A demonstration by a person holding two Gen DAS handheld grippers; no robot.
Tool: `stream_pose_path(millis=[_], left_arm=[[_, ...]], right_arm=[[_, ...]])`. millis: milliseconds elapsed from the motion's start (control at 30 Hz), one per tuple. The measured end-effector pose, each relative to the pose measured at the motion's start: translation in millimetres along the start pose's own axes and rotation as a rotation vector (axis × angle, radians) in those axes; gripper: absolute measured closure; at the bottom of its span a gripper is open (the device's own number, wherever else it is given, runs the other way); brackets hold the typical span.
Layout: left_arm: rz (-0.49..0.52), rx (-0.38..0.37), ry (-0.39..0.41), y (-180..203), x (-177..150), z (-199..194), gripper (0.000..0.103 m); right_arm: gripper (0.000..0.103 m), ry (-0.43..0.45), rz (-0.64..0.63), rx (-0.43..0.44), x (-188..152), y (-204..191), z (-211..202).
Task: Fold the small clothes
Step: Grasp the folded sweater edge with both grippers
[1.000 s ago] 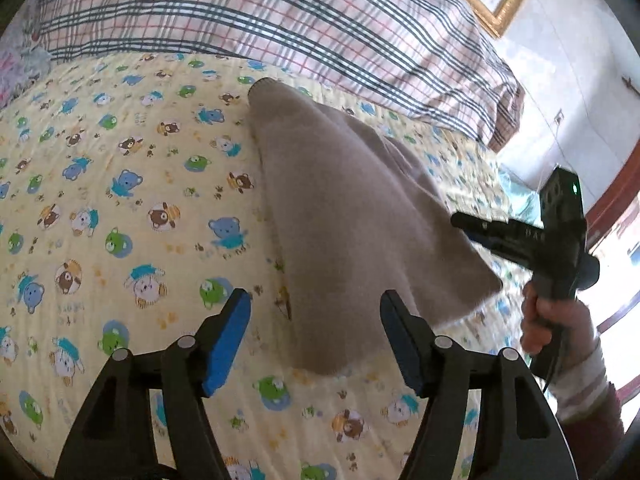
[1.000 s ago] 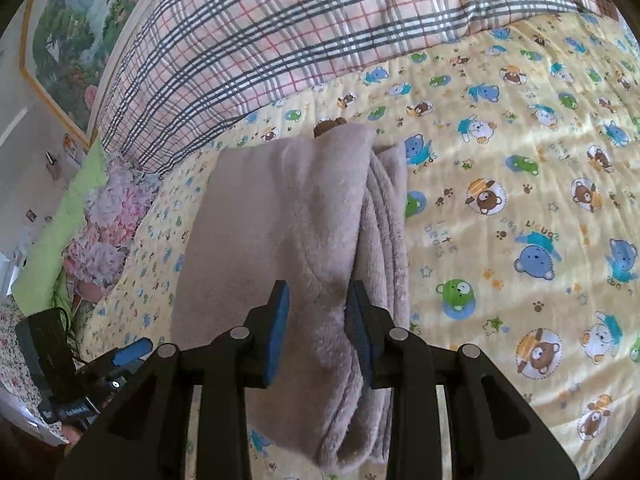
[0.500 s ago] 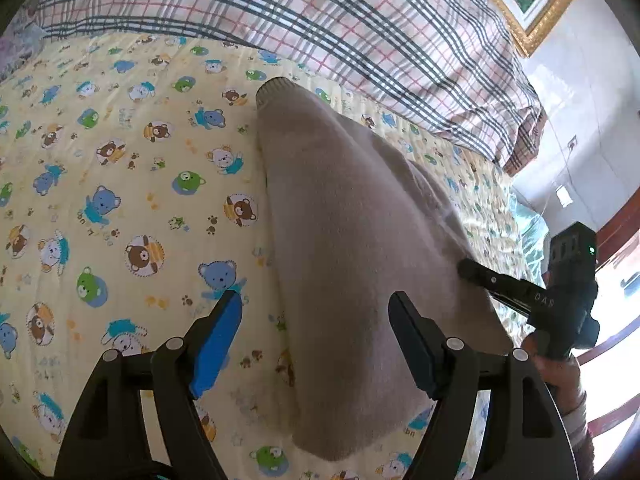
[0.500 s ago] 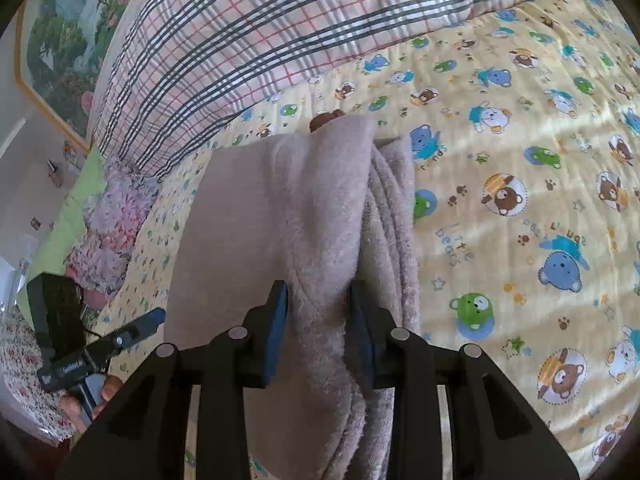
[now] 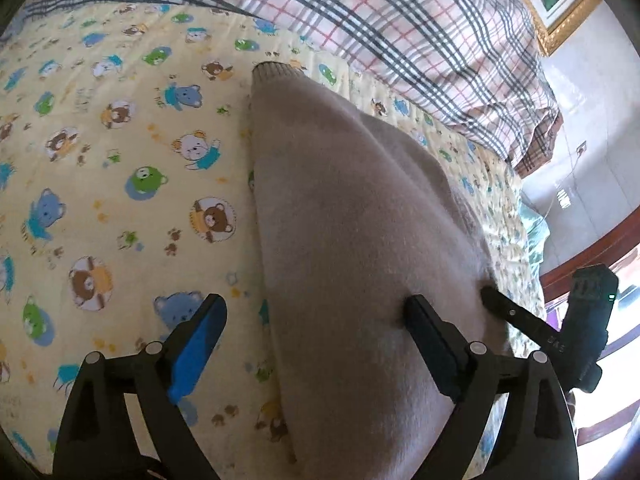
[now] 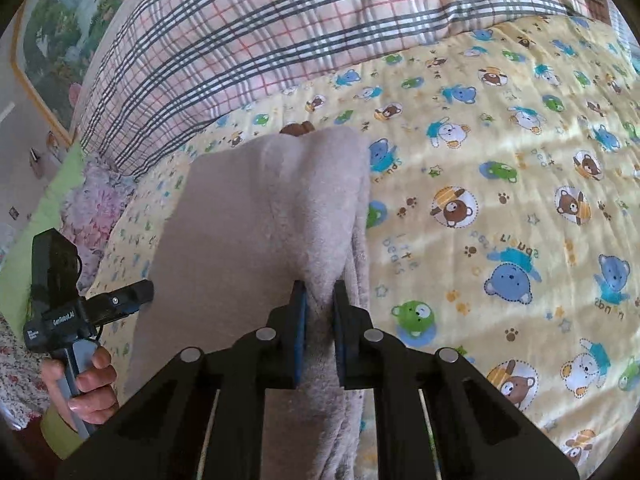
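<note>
Right gripper (image 6: 319, 292), a black two-finger tool with blue pads, pinches a raised ridge of the beige fleece garment (image 6: 256, 240); its jaws have just been closing, and the pads press the fleece from both sides. From that pinch the cloth rises in a soft fold, and stacked layers hang along its right edge. Left gripper (image 5: 316, 316) stands with its jaws spread wide, having just been opening; the garment's near left edge lies between the fingers, and the right finger (image 5: 430, 340) sits against or just over the fleece, though whether it touches cannot be told, while the blue-padded left finger (image 5: 200, 344) hovers over the bare sheet. In the left wrist view the garment reaches away from the gripper to a ribbed cuff (image 5: 276, 70) near the pillow, and the right gripper's finger meets the cloth's right edge. Garment and both grippers lie over a yellow cotton sheet printed with cartoon bears and frogs (image 6: 500, 184). Behind it a pink, white and grey plaid pillow (image 6: 248, 28) spans the bed. A bare hand (image 6: 90, 384) grasps the left gripper's handle. No containers appear.
</note>
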State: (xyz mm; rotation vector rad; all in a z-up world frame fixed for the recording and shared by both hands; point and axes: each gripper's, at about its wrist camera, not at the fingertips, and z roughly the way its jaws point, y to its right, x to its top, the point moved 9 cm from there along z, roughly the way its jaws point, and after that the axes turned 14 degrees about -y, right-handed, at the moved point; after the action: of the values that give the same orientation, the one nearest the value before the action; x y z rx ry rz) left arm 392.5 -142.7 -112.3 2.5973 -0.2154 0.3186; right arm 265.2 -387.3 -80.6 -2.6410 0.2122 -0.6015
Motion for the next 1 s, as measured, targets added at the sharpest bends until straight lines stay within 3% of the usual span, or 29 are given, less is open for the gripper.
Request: stream_pose_path(millis=[133, 167, 367, 467, 600, 667, 833, 1000], left_arm=[[-0.005, -0.020, -0.021, 2, 3, 11, 0.011], [-0.013, -0.037, -0.027, 2, 2, 13, 0.011], [-0.035, -0.104, -0.055, 4, 4, 26, 0.012], [-0.001, -0.121, -0.070, 13, 4, 34, 0.026], [0.043, -0.072, -0.048, 20, 5, 36, 0.045], [0.069, -0.060, -0.025, 25, 3, 28, 0.049], [0.090, -0.058, 0.028, 23, -13, -4, 0.051], [0.062, -0.078, 0.092, -4, -44, -67, 0.051]], right_arm=[[0.053, 0.012, 0.013, -0.057, 2, 6, 0], [0.052, 0.013, 0.017, -0.059, 3, 8, 0], [0.052, -0.009, 0.066, 0.058, 12, 11, 11], [0.052, -0.036, 0.100, 0.146, 15, 13, 22], [0.058, -0.115, 0.150, 0.306, 8, 6, 42], [0.068, -0.107, 0.141, 0.325, 5, -1, 39], [0.071, -0.069, 0.112, 0.351, -3, -30, 17], [0.072, -0.077, 0.038, 0.408, -18, -77, 6]])
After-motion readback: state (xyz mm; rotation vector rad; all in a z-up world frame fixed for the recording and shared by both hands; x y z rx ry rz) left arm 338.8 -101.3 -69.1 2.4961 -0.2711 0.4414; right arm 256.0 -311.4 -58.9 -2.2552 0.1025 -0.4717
